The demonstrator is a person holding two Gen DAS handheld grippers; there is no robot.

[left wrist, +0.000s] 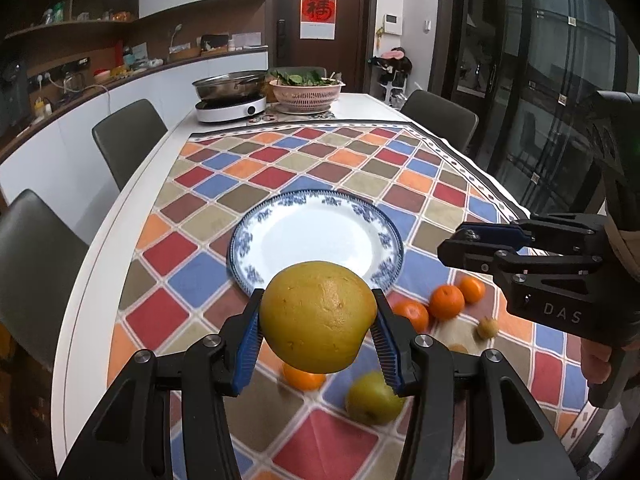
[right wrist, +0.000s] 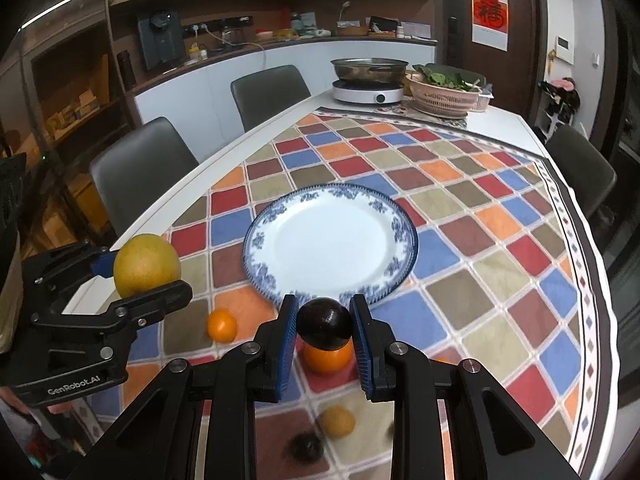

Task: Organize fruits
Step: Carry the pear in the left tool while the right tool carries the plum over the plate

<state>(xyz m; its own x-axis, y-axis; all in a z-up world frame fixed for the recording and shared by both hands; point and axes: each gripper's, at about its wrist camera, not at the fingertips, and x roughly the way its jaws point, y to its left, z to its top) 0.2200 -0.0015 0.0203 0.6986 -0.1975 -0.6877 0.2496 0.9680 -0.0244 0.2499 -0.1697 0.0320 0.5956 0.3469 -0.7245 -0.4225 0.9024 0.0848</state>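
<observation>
My left gripper (left wrist: 318,320) is shut on a large yellow grapefruit (left wrist: 318,316), held above the cloth just short of the blue-rimmed white plate (left wrist: 256,224). The grapefruit also shows in the right wrist view (right wrist: 146,264). My right gripper (right wrist: 324,324) is shut on a dark round fruit (right wrist: 324,324), held just short of the plate (right wrist: 400,220). Loose fruit lies on the cloth: oranges (left wrist: 447,301), a green apple (left wrist: 374,399), a small brownish fruit (left wrist: 487,328), an orange (right wrist: 221,325) and another (right wrist: 328,358) under the dark fruit.
A checkered tablecloth (right wrist: 480,220) covers the table. At the far end stand an induction cooker with a steel pot (left wrist: 232,96) and a pink colander of greens (left wrist: 306,94). Grey chairs (left wrist: 128,140) line both sides. A small yellow fruit (right wrist: 338,421) and a dark one (right wrist: 306,446) lie near me.
</observation>
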